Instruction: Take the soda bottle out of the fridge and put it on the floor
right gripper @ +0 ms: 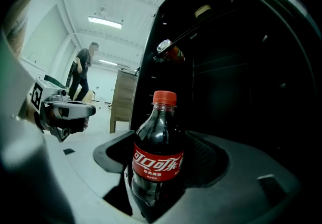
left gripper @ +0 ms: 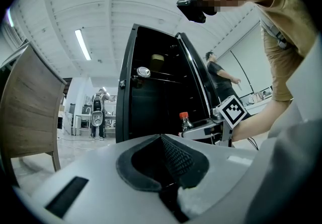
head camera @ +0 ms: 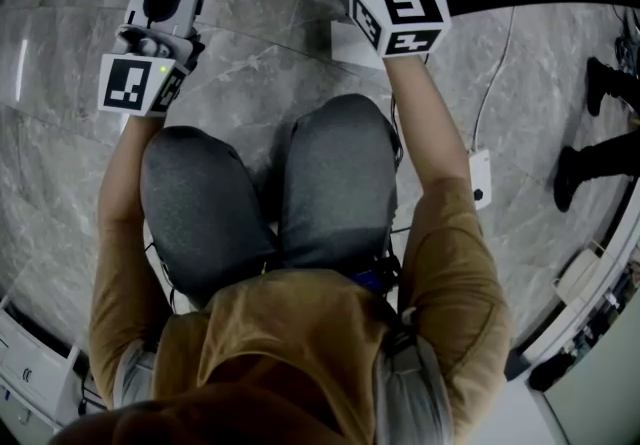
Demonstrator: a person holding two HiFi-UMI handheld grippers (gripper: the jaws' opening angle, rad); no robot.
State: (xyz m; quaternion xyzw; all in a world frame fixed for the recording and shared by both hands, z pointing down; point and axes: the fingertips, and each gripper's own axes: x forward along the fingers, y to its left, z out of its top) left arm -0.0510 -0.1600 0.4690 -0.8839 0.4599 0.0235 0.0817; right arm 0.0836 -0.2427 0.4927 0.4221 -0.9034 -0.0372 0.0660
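— While the soda bottle (right gripper: 157, 152) is held upright between the jaws of the right gripper (right gripper: 160, 167), which are closed on its labelled belly, how should it be brought down?

— It should first be drawn straight back from the fridge (right gripper: 241, 67). Its red cap is seen just at the open front, and whether the sill has been cleared cannot be told.

— And the left gripper (left gripper: 168, 160)?

— Its jaws are pressed together on nothing, and it is held off to the side above the floor (head camera: 250, 63). No help from it is judged to be needed.

— What is to be watched on the way down?

— The bottle should be lowered upright, beside the knees (head camera: 335, 163), onto bare stone away from the white cable (head camera: 495, 83). The grip should be loosened only once the base is felt flat on the floor, since a tall, narrow bottle is easily tipped if it is let go early.
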